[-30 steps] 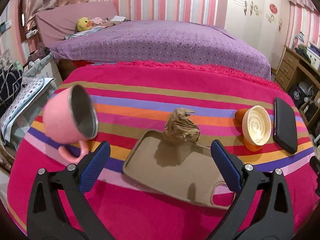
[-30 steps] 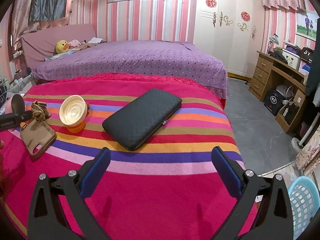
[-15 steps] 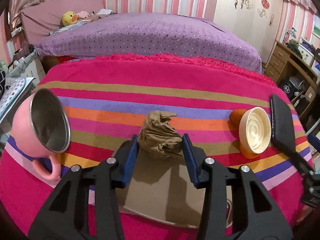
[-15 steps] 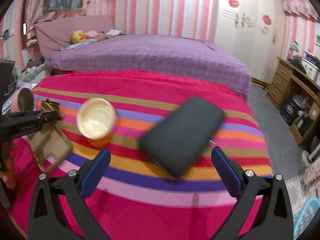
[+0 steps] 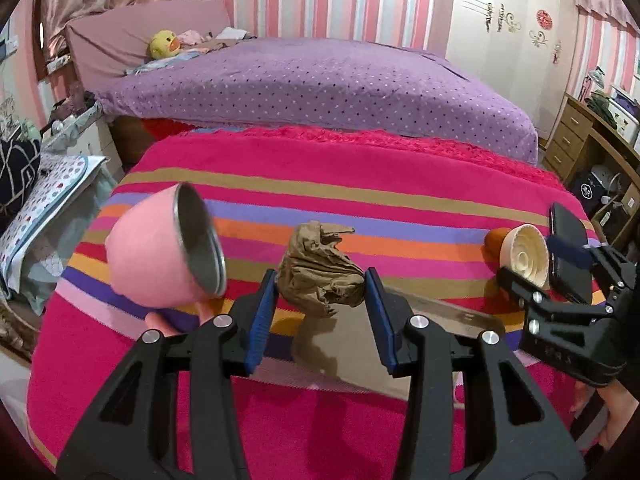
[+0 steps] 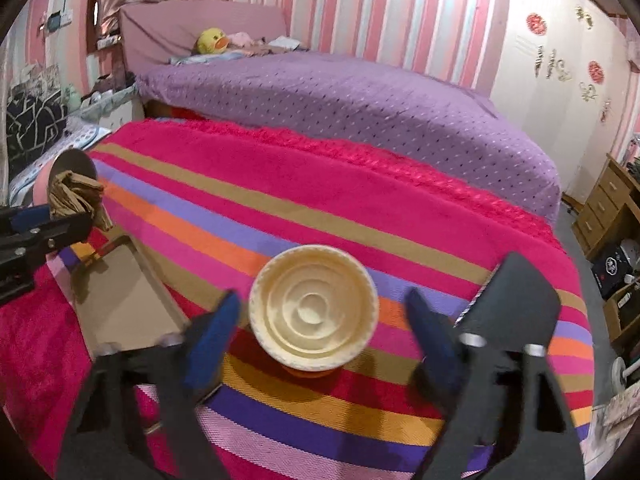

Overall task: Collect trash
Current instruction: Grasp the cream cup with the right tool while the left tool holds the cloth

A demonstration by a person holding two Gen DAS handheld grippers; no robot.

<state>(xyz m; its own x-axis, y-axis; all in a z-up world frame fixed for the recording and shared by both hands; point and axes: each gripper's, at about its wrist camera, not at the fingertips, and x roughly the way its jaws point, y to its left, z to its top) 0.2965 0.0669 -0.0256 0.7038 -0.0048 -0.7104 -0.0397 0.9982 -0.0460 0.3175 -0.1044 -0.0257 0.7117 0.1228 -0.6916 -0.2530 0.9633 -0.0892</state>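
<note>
A crumpled brown paper wad (image 5: 320,272) sits between the blue pads of my left gripper (image 5: 320,280), which is shut on it and holds it just above a tan phone case (image 5: 404,340). In the right wrist view the same wad (image 6: 76,196) shows at the far left. A cream cup with an orange base (image 6: 314,308) lies on its side, mouth towards the camera. My right gripper (image 6: 322,306) straddles it and its jaws are closing. A small gap shows on each side of the cup, and the fingers are blurred.
A pink mug (image 5: 160,252) lies on its side left of the wad. A black wallet (image 6: 516,308) lies right of the cup. All rest on a striped pink blanket (image 6: 320,184). A purple bed (image 5: 320,80) lies beyond and a wooden desk (image 5: 580,136) stands at the right.
My left gripper went forward, shut on the paper wad and raised it off the phone case. My right gripper swung left from the wallet to the cup, and its jaws have narrowed.
</note>
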